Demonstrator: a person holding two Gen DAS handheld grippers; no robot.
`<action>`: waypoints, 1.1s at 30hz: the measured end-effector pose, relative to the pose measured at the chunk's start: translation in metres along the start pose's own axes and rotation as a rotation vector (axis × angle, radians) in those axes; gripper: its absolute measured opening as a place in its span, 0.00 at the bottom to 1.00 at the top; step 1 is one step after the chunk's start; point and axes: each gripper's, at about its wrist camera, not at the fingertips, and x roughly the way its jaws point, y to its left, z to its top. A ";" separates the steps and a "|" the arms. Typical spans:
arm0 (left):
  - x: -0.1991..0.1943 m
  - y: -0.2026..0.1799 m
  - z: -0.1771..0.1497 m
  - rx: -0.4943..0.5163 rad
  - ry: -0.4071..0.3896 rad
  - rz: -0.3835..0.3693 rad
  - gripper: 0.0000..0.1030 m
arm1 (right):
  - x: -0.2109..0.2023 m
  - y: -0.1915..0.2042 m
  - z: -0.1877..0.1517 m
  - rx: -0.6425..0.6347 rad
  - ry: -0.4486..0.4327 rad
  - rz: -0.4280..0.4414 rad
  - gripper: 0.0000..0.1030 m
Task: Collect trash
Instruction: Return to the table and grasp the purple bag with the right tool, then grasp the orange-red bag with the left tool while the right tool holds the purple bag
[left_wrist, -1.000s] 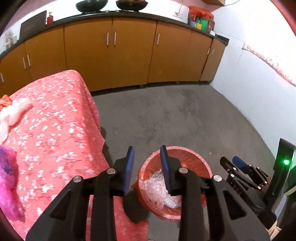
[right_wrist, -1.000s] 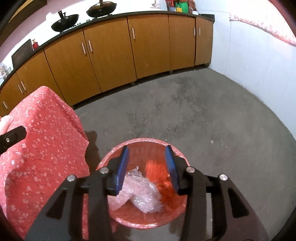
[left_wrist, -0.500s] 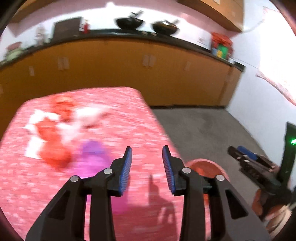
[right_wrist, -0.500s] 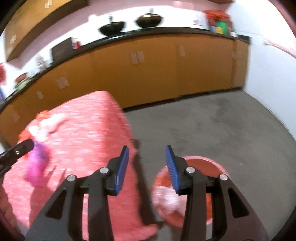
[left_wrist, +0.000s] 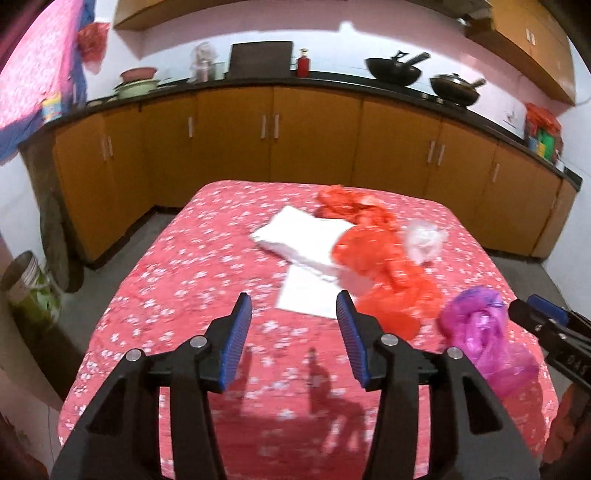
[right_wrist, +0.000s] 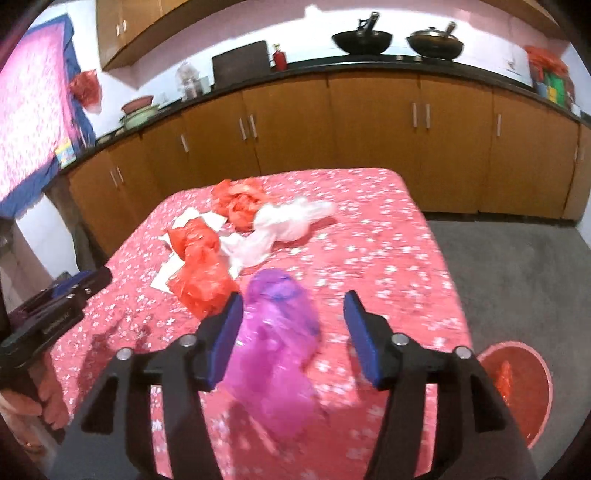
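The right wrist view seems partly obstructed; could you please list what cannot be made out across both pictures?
- Red bin: cut off by the fisheye edge, right wrist view; contents unclear.
- Purple bag: blurred; lower part hidden behind the right gripper.
- White papers: partly covered by a red bag, left wrist view.

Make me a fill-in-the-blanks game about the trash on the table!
1. The bag between the open fingers of the right gripper is ____.
2. The left gripper is open and holds ____.
3. The red bin stands on the ____, beside the table.
4. The flat paper sheets are ____ in colour.

Missing words: purple; nothing; floor; white
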 end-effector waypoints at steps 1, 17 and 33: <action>0.000 0.005 -0.001 -0.009 0.002 0.001 0.48 | 0.006 0.005 0.001 -0.007 0.011 -0.009 0.56; 0.041 -0.018 0.018 -0.082 0.028 -0.151 0.60 | 0.040 -0.002 0.005 -0.034 0.048 -0.130 0.30; 0.081 -0.056 0.023 -0.049 0.122 -0.139 0.56 | 0.040 -0.015 0.002 -0.019 0.042 -0.155 0.30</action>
